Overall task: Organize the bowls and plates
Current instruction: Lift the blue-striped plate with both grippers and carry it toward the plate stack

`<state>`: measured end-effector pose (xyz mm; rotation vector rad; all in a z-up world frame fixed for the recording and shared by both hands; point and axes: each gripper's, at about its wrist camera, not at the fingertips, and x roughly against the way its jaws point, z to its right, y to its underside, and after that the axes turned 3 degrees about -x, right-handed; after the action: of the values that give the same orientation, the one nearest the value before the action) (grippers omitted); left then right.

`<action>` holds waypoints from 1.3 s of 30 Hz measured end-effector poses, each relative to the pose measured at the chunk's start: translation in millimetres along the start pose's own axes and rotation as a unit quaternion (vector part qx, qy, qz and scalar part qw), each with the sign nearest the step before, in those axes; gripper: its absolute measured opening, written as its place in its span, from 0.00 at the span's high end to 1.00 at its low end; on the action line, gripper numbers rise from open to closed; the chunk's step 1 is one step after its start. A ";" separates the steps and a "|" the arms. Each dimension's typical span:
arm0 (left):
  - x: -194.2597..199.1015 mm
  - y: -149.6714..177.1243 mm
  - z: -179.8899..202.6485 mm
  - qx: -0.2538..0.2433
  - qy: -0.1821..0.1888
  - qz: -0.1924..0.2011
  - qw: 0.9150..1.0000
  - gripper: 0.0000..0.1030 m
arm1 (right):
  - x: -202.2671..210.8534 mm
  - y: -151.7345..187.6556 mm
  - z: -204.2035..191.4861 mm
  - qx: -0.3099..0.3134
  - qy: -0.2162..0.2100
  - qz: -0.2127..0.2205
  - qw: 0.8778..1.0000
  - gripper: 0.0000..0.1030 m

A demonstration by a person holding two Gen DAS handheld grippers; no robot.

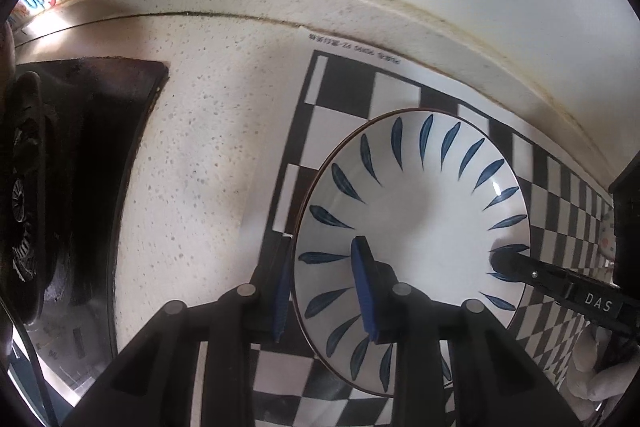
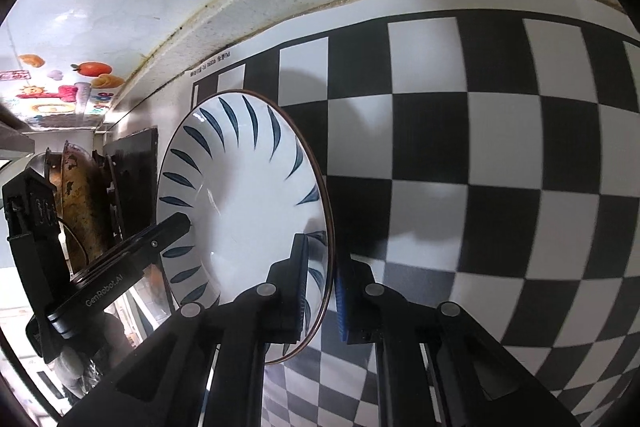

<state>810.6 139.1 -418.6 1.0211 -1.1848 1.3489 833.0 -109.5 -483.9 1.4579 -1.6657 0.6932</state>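
Left wrist view: left gripper [image 1: 326, 293] jaws clamp the rim of a blue-leaf plate [image 1: 416, 211] above the checkered mat [image 1: 348, 95] on the speckled worktop [image 1: 208, 131]. Right wrist view: right gripper [image 2: 324, 291] jaws pinch the plate's [image 2: 240, 195] opposite rim.

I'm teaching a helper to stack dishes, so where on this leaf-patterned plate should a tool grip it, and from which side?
Grip the plate by its thin raised rim, one pad inside and one outside, coming down over the edge. Both tools appear to do so at opposite sides: the left tool and the right tool. The shallow centre offers nothing to pinch above the checkered mat.
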 end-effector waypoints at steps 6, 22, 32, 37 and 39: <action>17.2 11.5 16.6 -0.012 0.003 0.012 1.000 0.75 | 25.3 13.2 -0.8 0.010 0.001 0.017 1.000 0.87; 100.0 55.5 87.2 -0.074 0.026 0.062 0.995 0.75 | 135.3 83.1 26.1 0.007 -0.025 0.084 0.996 0.87; 129.8 104.2 136.8 -0.115 0.039 0.074 0.990 0.75 | 194.4 152.1 63.9 -0.008 -0.028 0.117 0.993 0.87; 137.3 131.7 158.1 -0.134 0.044 0.074 0.987 0.75 | 212.7 189.8 90.5 -0.020 -0.032 0.128 0.991 0.87; 138.3 140.7 163.8 -0.139 0.046 0.073 0.986 0.75 | 214.8 203.4 98.6 -0.025 -0.034 0.130 0.991 0.87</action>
<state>650.4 0.5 -274.2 0.6768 -1.3546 1.2844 609.8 -268.6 -335.2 1.2529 -1.9340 0.7428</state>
